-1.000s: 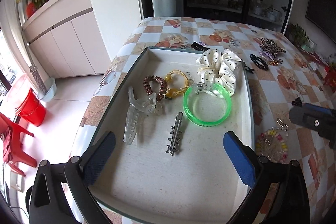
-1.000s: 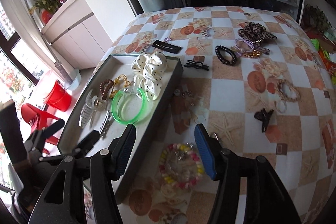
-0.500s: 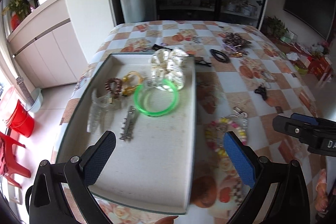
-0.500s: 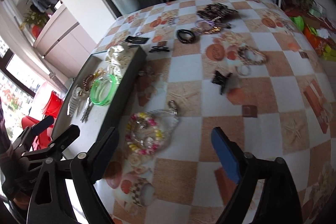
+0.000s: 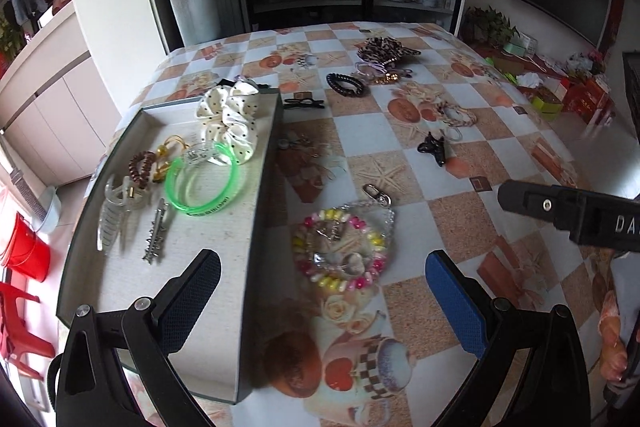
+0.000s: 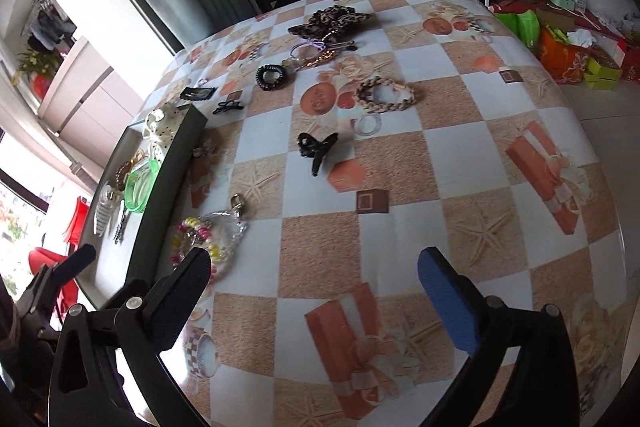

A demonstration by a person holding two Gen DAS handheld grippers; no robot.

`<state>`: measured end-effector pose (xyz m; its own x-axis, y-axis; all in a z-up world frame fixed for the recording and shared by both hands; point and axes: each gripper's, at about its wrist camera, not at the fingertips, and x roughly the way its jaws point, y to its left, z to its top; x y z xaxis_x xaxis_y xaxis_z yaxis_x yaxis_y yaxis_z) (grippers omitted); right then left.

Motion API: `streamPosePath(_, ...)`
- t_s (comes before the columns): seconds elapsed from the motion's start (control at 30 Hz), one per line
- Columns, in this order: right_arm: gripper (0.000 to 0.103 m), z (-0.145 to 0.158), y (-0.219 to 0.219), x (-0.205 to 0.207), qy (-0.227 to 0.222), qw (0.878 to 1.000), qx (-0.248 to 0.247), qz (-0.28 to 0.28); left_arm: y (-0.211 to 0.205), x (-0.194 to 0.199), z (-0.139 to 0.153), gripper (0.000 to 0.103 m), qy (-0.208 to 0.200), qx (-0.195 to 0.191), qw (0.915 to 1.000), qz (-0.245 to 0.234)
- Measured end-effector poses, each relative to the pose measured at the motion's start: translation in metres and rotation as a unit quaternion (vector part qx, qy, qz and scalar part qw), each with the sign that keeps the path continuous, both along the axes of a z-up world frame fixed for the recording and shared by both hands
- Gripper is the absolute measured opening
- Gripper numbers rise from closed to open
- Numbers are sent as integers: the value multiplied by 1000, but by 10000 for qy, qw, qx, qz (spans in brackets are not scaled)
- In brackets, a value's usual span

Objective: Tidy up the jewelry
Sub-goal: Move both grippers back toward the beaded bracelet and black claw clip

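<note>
A grey tray [image 5: 262, 187] on the table's left holds a green bangle [image 5: 202, 183], a white dotted scrunchie [image 5: 232, 115], a clear claw clip [image 5: 114, 211], a metal clip [image 5: 157, 231] and small hair ties. A beaded bracelet with keychain [image 5: 344, 247] lies on the cloth just right of the tray; it also shows in the right wrist view [image 6: 208, 239]. A black claw clip [image 6: 318, 149] lies mid-table. My left gripper [image 5: 320, 303] is open and empty above the tray's near right edge. My right gripper [image 6: 316, 299] is open and empty over the near table.
Further back lie a braided band [image 6: 384, 93], a black coil tie [image 6: 272, 77], a leopard scrunchie [image 6: 332, 21] and small black clips [image 6: 228, 105]. The table's right edge [image 6: 600, 163] drops to the floor, with boxes beyond. Cabinets stand behind.
Both grippers have swung right: the left view shifted from the tray toward the beaded bracelet, the right view from the bracelet toward the table's right part. The right gripper has opened wider.
</note>
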<state>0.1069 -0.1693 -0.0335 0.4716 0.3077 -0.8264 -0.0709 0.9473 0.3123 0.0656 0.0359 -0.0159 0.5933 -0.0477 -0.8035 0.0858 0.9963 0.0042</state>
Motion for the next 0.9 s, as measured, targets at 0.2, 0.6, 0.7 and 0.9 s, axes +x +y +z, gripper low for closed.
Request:
streamPosePath(0.2, 103, -3, -8, 9, 71, 10000, -37, -31, -13, 2, -12, 103, 166, -69, 9998, -77)
streamPosePath(0.6, 103, -15, -7, 39, 190, 9995, -238, 35, -19, 27, -26, 91, 384, -380, 9984, 163)
streamPosePath(0.7, 103, -20, -5, 49, 218, 9994, -256, 46, -22, 33, -30, 84, 410, -355, 9983, 191)
streamPosePath(0.9, 95, -32, 5, 70, 314, 9991, -254, 156, -25, 47, -42, 68, 576, -372, 9973, 279)
